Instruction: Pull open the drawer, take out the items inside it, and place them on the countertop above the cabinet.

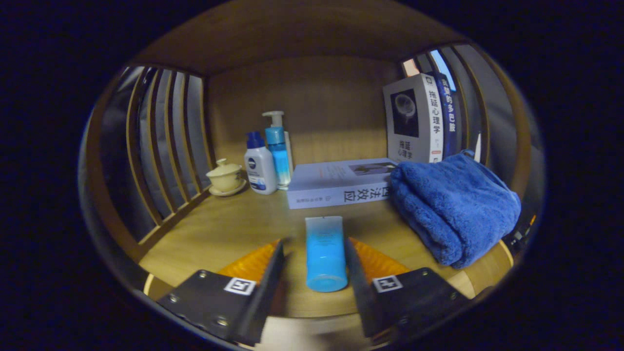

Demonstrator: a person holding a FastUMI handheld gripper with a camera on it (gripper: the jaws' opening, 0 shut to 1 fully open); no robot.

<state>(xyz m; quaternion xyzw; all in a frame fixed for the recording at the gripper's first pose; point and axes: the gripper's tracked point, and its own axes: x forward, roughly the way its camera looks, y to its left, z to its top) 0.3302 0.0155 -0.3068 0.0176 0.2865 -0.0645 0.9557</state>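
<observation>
While my gripper point(314, 265) hangs over the countertop point(209, 234), the blue tube point(324, 253) lies between its fingers, cap end toward me. The right finger sits against the tube's side; the left stands a little apart, so I judge the jaws are parted, not clamped. Task looks well along: this tube is already on the countertop, possibly just set down or about to be released. I cannot tell whether the drawer holds more. Tube is smooth plastic, flat-bodied, pale at the far end. Countertop is matte wood grain. Beyond lie a glossy book point(341, 183) on its side, a thick plush blue towel point(453, 204) folded beside it, two bottles point(268, 161), and a glazed lidded cup point(225, 176).
</observation>
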